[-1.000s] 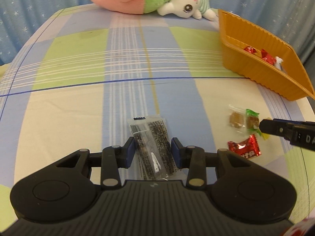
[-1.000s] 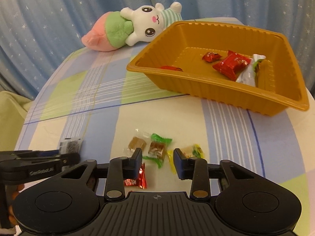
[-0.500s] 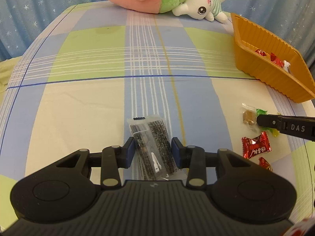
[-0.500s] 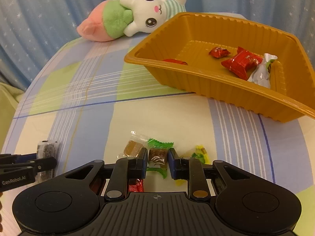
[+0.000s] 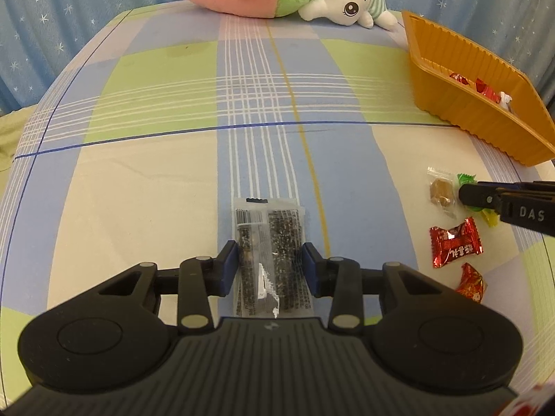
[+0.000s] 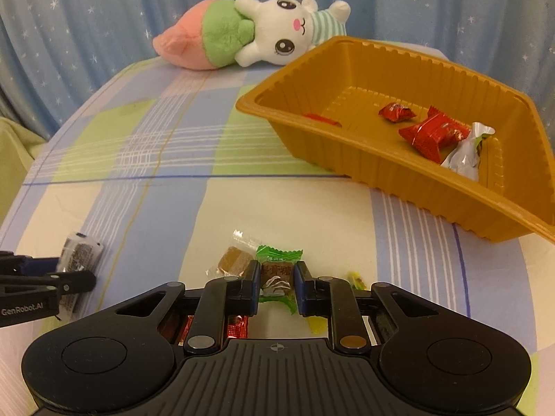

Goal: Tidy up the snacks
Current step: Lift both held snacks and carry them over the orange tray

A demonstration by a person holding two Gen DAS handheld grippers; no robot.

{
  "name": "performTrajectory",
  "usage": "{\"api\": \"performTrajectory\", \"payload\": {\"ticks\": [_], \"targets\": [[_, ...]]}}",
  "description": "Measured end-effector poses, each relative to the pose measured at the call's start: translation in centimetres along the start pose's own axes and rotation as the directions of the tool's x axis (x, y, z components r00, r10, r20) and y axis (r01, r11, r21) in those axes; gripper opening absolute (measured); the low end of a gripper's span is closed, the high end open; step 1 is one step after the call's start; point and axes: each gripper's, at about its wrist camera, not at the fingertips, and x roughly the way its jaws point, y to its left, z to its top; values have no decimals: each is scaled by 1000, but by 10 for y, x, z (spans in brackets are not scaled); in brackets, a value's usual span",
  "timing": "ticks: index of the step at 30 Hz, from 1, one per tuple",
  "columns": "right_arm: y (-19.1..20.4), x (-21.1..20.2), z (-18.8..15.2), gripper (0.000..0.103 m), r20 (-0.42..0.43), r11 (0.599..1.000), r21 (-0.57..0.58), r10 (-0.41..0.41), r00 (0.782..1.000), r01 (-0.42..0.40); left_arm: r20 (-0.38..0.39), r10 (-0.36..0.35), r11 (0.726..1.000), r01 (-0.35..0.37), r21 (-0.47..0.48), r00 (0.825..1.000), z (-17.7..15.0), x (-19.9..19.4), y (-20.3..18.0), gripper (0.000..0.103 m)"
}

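A clear packet of black sesame bars [image 5: 269, 235] lies lengthwise between the pads of my left gripper [image 5: 270, 260], which is shut on its two long edges just above the checked cloth. My right gripper [image 6: 276, 277] is shut on a green-wrapped candy [image 6: 279, 253], its brown middle pinched between the pads. In the left wrist view the right gripper [image 5: 464, 192] shows from the side, low over the loose candies. The orange tray [image 6: 347, 159] stands at the back right and holds several wrapped candies, among them a red one [image 6: 430, 131].
Loose on the cloth near the right gripper are a brown candy in clear wrap [image 6: 234, 260], a yellow one [image 6: 357, 275] and two red ones [image 5: 454, 246]. A plush rabbit [image 6: 249, 34] lies at the far edge before a blue curtain.
The right jaws have closed from either side of the green-wrapped candy until they pinch it. The left gripper keeps the same hold on the sesame packet.
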Motion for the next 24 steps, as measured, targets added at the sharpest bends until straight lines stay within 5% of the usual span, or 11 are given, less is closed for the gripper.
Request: {"api": "performTrajectory", "payload": {"ticks": [24], "targets": [[-28, -63, 0, 21, 107, 986, 151, 52, 993, -68, 96, -76, 989, 63, 133, 992, 26, -42, -34, 34]]}}
